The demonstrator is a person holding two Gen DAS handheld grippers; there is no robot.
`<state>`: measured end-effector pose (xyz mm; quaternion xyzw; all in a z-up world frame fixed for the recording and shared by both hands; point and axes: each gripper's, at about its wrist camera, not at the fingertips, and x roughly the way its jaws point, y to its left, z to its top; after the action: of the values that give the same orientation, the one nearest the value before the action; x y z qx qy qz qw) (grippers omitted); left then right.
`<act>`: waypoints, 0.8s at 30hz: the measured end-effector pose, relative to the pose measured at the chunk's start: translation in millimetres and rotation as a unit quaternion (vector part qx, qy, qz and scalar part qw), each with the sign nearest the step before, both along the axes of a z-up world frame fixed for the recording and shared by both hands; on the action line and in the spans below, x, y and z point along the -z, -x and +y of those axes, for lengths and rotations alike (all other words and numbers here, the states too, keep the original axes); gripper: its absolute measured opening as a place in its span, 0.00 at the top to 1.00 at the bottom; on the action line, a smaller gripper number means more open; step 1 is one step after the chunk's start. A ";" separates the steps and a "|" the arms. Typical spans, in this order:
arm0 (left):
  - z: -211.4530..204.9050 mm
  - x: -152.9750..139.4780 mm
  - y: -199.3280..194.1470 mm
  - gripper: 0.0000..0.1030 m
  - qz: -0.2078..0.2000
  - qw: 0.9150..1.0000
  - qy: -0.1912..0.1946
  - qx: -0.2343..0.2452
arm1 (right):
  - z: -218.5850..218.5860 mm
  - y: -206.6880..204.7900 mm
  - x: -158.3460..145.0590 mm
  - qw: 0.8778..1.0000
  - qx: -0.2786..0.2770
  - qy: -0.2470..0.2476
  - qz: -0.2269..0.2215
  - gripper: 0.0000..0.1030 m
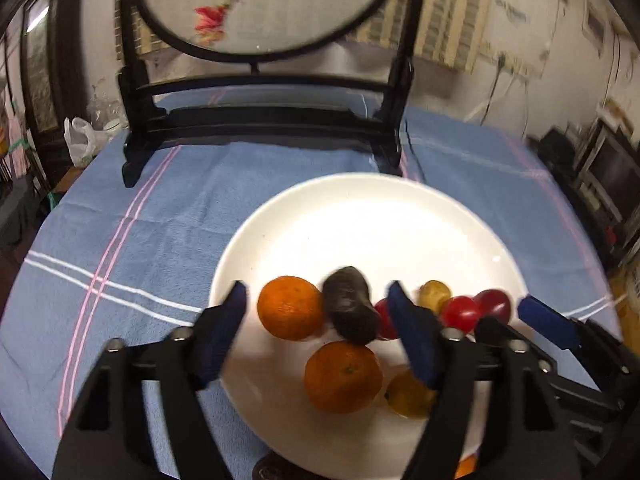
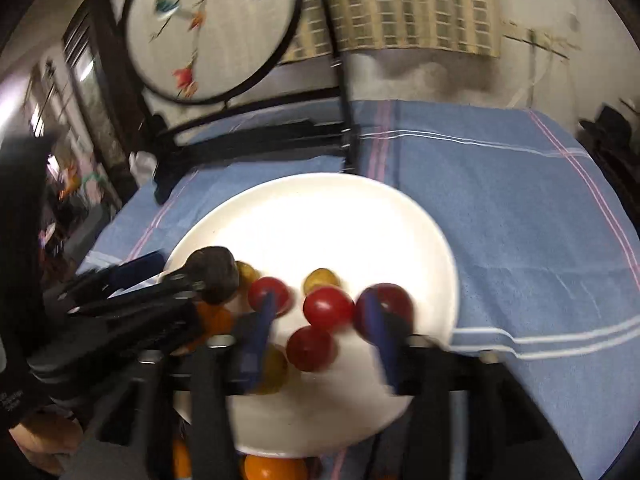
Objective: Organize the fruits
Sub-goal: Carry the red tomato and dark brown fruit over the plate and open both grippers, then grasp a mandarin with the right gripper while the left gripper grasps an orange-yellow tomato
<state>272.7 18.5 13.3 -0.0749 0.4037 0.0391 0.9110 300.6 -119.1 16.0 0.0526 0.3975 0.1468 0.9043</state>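
Left gripper (image 1: 320, 324) held over near half of white plate (image 1: 372, 216), jaws apart, nothing clamped. Between its blue pads: two oranges (image 1: 290, 307), dark oblong fruit (image 1: 350, 306). Yellow fruit (image 1: 408, 396) partly hidden behind right pad.

Right gripper (image 2: 320, 320) just beside, jaws apart, empty. Red cherry tomatoes (image 2: 328, 307) seen between and around its fingers, on plate. Blue striped tablecloth (image 2: 520, 208) beyond; round embroidered screen (image 1: 264, 4) at far edge.

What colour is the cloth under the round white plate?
Blue tablecloth with white and pink stripes; clearest in the right wrist view.
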 end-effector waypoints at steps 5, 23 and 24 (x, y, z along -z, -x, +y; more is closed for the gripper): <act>-5.0 -13.5 28.0 0.16 -0.020 0.999 -0.022 0.011 | -14.0 19.1 -5.1 1.000 -0.004 -0.012 -0.001 0.36; 25.5 24.2 123.0 0.07 -0.021 0.999 0.005 -0.032 | -56.6 103.0 -13.5 0.993 -0.066 0.073 -0.062 0.21; 29.8 24.6 119.7 0.07 -0.011 0.999 0.015 -0.029 | -62.6 100.7 -13.1 0.993 -0.059 0.081 -0.055 0.21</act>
<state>153.0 48.3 -11.3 -0.1005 0.3917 0.0582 0.9127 199.9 -181.6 29.1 -0.0527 0.3604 0.1699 0.9157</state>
